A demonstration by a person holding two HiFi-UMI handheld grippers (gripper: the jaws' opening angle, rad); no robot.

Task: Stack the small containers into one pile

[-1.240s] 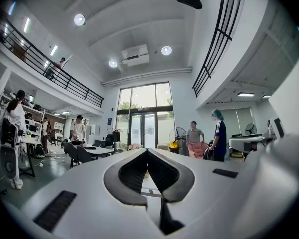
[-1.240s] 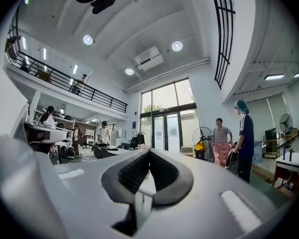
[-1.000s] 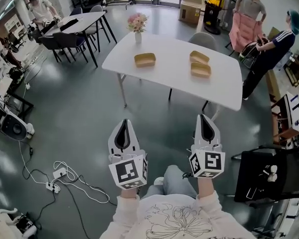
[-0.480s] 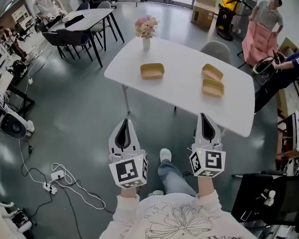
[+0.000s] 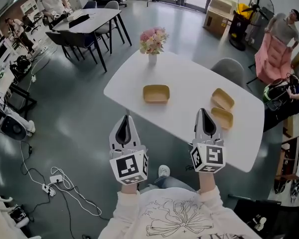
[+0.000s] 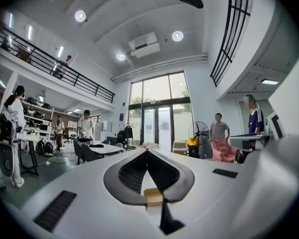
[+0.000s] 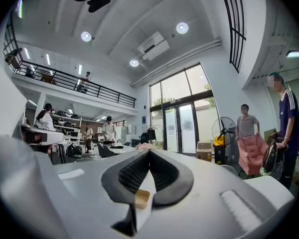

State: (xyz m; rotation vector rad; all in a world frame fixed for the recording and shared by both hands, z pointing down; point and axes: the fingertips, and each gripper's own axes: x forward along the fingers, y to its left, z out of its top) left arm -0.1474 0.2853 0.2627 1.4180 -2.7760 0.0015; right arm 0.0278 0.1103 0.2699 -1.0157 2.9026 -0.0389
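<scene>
My left hand-held gripper and right hand-held gripper are both closed and empty. On the worktop, the near container lies at 3 o'clock of the right tip and the far container at 2, with long axes 10-to-4. The lone container is at 2 o'clock of the left. All are shallow, tan and empty.

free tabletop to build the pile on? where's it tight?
Bare: middle of the table, between the left container and the right end; also the far strip from the flower vase to the grey chair. Crowded: right end, with the far-right container and near-right container close together.
</scene>
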